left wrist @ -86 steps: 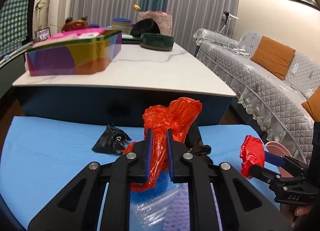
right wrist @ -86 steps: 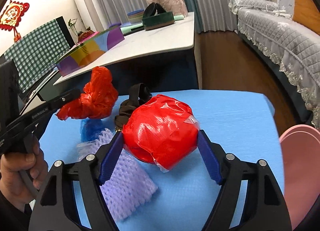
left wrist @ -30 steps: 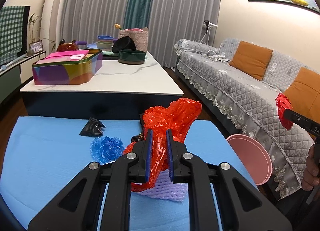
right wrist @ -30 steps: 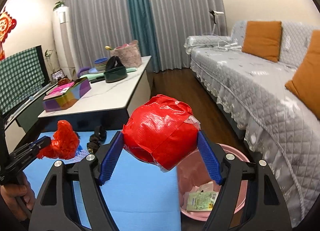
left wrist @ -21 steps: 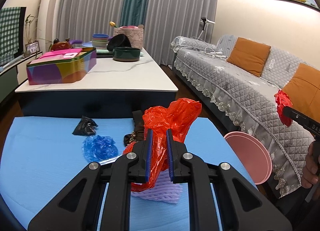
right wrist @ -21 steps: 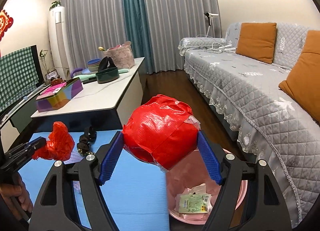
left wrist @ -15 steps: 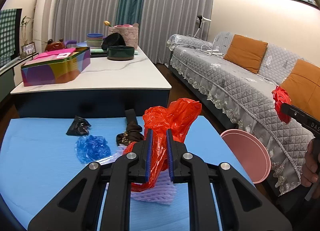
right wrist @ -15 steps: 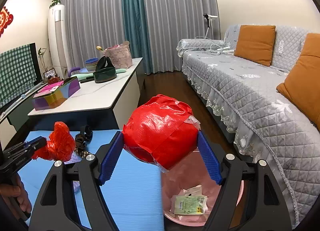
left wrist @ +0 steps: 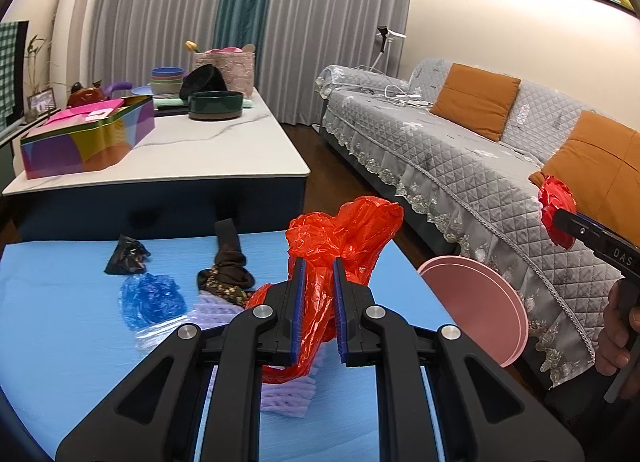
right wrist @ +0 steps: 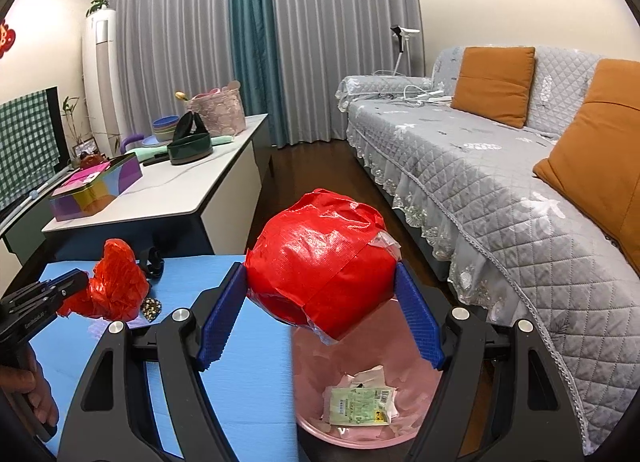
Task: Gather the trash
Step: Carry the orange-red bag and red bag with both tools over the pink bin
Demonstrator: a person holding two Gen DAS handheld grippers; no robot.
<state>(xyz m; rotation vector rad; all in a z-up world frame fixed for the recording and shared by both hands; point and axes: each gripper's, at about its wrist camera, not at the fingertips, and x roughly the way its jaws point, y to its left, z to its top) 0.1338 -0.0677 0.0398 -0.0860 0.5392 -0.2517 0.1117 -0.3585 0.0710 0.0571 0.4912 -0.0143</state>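
My left gripper (left wrist: 316,274) is shut on a crumpled orange-red plastic bag (left wrist: 344,234), held above the blue mat (left wrist: 60,322); it also shows in the right wrist view (right wrist: 116,282). My right gripper (right wrist: 320,290) is shut on a red taped ball of trash (right wrist: 324,258), held over the pink bin (right wrist: 316,426), which holds paper scraps. The bin (left wrist: 476,302) stands beside the mat's right edge. On the mat lie a blue plastic wad (left wrist: 152,298), a black wrapper (left wrist: 126,256), a dark cloth strip (left wrist: 228,262) and a purple foam net (left wrist: 288,394).
A white-topped table (left wrist: 192,158) with a colourful tin (left wrist: 88,138), bowls and a basket stands behind the mat. A grey sofa (left wrist: 460,166) with orange cushions runs along the right. Dark wood floor lies between them.
Both grippers have lifted and swung right with their loads. The right gripper now hangs over the pink bin; the left gripper trails above the mat.
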